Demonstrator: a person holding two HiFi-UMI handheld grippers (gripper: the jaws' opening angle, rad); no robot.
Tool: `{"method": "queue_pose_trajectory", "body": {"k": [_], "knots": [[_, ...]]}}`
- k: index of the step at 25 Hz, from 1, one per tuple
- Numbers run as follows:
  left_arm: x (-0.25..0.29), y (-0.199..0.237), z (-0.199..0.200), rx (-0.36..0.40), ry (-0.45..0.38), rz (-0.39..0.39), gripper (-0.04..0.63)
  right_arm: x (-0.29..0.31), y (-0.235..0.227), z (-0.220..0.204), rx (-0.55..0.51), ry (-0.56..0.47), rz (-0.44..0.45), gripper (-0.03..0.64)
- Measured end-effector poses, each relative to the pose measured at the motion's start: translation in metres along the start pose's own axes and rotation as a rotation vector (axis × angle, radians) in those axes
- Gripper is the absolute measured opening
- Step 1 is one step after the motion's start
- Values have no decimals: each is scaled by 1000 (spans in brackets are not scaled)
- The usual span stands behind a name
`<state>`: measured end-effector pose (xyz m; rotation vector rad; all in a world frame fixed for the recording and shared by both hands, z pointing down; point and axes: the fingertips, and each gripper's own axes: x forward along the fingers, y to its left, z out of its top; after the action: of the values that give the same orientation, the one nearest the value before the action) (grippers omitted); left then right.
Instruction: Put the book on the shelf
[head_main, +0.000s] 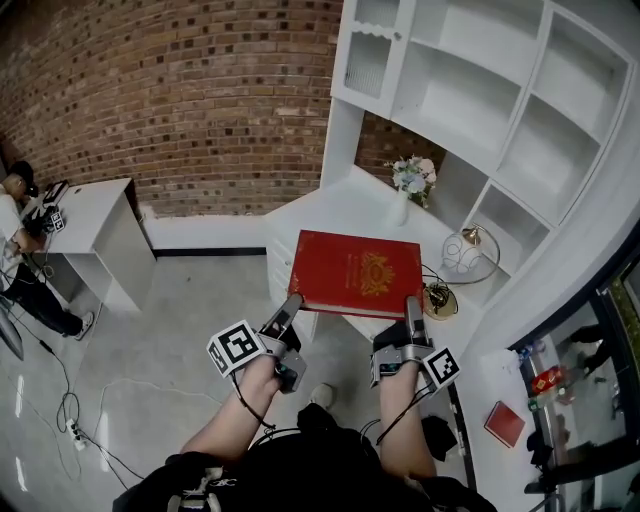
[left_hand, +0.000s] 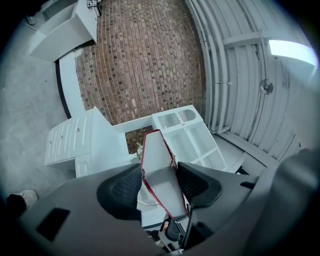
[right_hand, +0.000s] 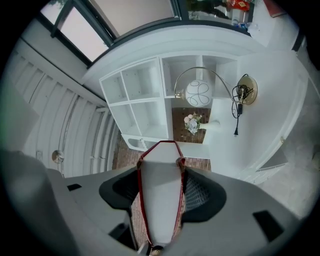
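Left claw (head_main: 292, 303) and right claw (head_main: 411, 306) both clamp the red book (head_main: 357, 272) by its near edge; uneven pushing may swing it into the lamp (head_main: 463, 252) just beside the book.

The book (head_main: 357, 272) is red with a gold pattern on its cover, the shelf (head_main: 455, 95) plain white, the brick wall (head_main: 200, 100) reddish-brown with pale mortar lines.

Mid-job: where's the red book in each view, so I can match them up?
Head view: book at centre, cover up.
Left gripper view: book lower centre, edge-on, clamped in the left claw.
Right gripper view: book lower centre, edge-on, clamped in the right claw.
Shared landmark: the white shelf.
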<state>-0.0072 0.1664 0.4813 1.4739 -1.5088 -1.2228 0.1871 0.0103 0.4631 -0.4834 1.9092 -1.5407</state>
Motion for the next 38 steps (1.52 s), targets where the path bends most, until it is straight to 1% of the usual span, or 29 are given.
{"method": "queue_pose_trajectory", "body": {"k": [7, 11, 15, 18, 24, 27, 29, 33, 38], "knots": [[76, 9, 36, 5, 9, -7, 236, 80, -10, 22, -1, -9, 3, 262], [134, 9, 52, 12, 19, -52, 236, 128, -16, 45, -5, -26, 10, 262], [189, 27, 64, 6, 34, -12, 236, 177, -33, 70, 3, -45, 3, 262], [234, 33, 70, 8, 49, -10, 236, 211, -45, 92, 9, -60, -1, 262], [316, 31, 88, -4, 49, -85, 236, 276, -55, 128, -2, -76, 19, 262], [345, 39, 98, 8, 42, -73, 236, 303, -61, 139, -6, -78, 24, 262], [362, 42, 102, 2, 41, -76, 236, 317, -65, 145, -2, -85, 17, 262], [382, 57, 106, 9, 54, -25, 236, 333, -76, 153, 5, -102, 0, 262], [416, 69, 116, 0, 98, -37, 236, 354, -85, 162, -9, -143, -18, 262]]}}
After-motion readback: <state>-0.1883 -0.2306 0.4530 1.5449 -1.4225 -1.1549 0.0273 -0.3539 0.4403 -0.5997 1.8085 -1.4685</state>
